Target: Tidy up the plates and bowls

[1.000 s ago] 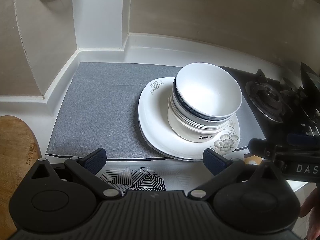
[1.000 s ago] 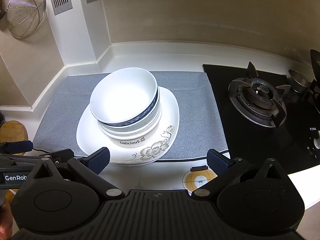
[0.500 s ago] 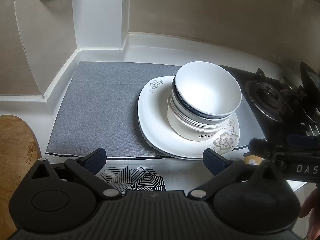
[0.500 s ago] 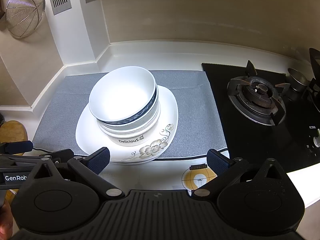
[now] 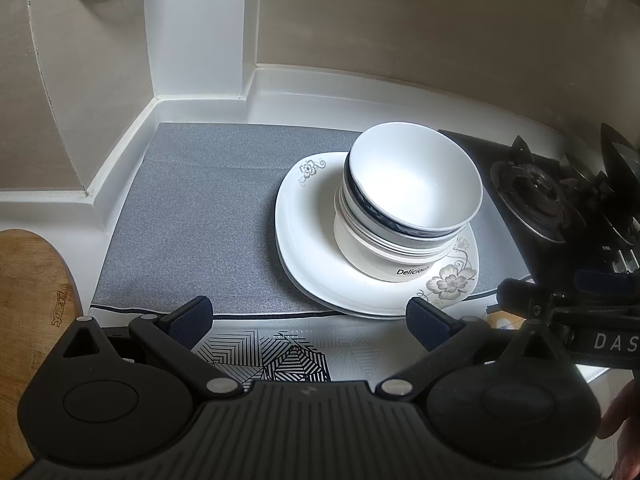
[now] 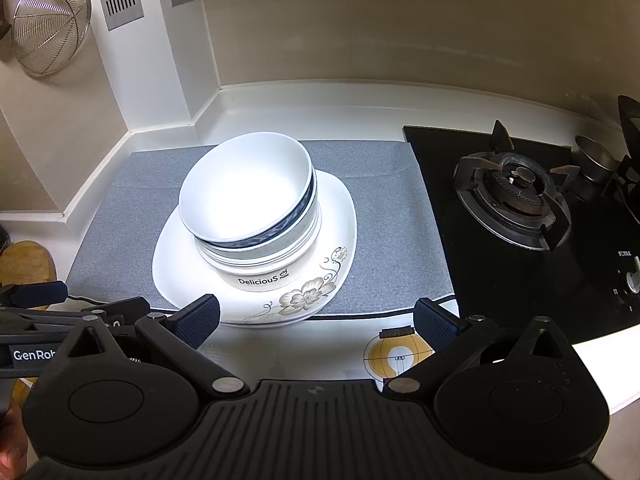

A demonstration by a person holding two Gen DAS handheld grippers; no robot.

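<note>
I hold my left gripper (image 5: 308, 320) above the front edge of the counter, its fingers spread wide with nothing between them. My right gripper (image 6: 318, 322) is spread just as wide and is also empty; it sits beside the left one, a little nearer the stove (image 6: 516, 204).

The bowls (image 6: 248, 204) are nested in one stack, the top one white inside with a dark blue band under its rim, the bottom one marked "Delicious". The stack stands on the plates (image 6: 332, 208), white ones with a flower pattern, piled on each other; I cannot tell how many there are. The plates rest on a grey mat (image 5: 200, 216) that covers the counter, with their near edge reaching the mat's front border. The pile lies on the right half of the mat, close to the black stove, and neither gripper touches it.

A wooden board (image 5: 28, 288) shows at the far left, and a wire strainer (image 6: 48, 32) hangs on the wall.
</note>
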